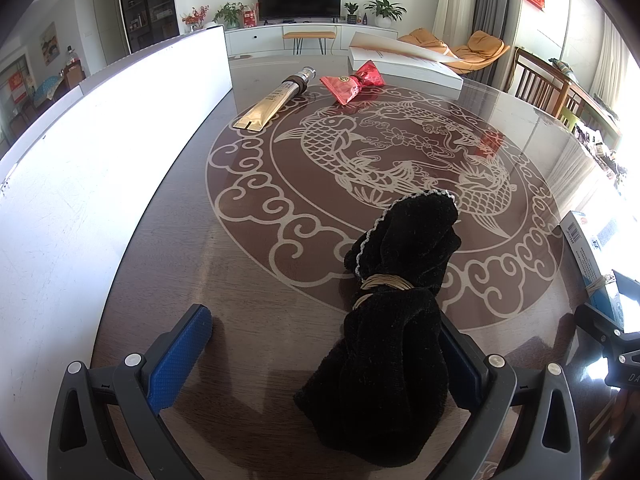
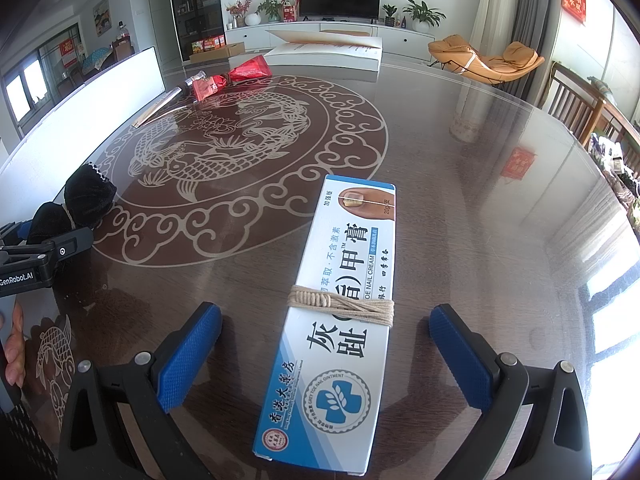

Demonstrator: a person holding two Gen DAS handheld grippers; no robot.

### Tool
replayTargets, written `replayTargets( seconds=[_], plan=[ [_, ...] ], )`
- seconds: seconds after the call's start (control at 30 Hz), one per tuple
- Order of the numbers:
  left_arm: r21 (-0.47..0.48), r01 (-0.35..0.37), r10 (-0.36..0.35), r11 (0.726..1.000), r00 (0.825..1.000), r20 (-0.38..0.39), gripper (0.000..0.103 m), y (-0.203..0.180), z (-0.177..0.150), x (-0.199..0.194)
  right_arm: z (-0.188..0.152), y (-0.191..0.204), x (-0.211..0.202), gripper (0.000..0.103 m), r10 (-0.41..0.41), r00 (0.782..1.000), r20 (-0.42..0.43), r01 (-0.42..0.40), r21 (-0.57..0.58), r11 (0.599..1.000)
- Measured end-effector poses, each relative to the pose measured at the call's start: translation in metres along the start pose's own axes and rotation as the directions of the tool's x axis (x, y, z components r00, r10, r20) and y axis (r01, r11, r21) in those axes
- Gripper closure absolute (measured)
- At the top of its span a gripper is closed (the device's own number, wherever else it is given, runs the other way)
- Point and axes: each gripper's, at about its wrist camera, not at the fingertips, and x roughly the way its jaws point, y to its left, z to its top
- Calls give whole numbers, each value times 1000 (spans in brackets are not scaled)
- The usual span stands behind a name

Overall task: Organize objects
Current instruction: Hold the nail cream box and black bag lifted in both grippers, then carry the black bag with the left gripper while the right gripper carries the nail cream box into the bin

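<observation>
My left tongs (image 1: pixel 324 364) stand with the jaws wide apart just above the table (image 1: pixel 240 280); a black velvet pouch (image 1: pixel 396 296), bound at its waist with pale cord, lies between them against the right blue pad, with a clear gap to the left pad (image 1: pixel 180 356), so nothing is clamped. My right tongs (image 2: pixel 326 356) are likewise apart, one pad on either side of a blue-and-white nail cream box (image 2: pixel 340 320) that lies flat on the table near its front edge, wrapped with beige string (image 2: pixel 344 304); neither pad touches the box. In the right wrist view the left tongs and the pouch appear at the table's left edge, with fingers (image 2: pixel 14 344) of my hand showing below them. Beyond the pouch the glass top shows a pale fish-and-cloud medallion (image 1: pixel 360 152) at the table's centre. Toward the far edge lie a gold tube (image 1: pixel 272 102) with a dark cap and, just beside it, a red foil packet (image 1: pixel 354 82) tied at the middle. A white panel (image 1: pixel 100 152) runs along the left edge, and a white flat box (image 1: pixel 404 62) sits at the far edge, behind the red packet.
</observation>
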Motion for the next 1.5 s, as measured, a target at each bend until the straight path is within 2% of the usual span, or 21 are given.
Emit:
replayTargets(
  seconds=[1.5],
  plan=[
    [-1,0,0,1000,1000,0,0,0,0,0,0,0,0,0,0,1000,0,0,0,1000]
  ],
)
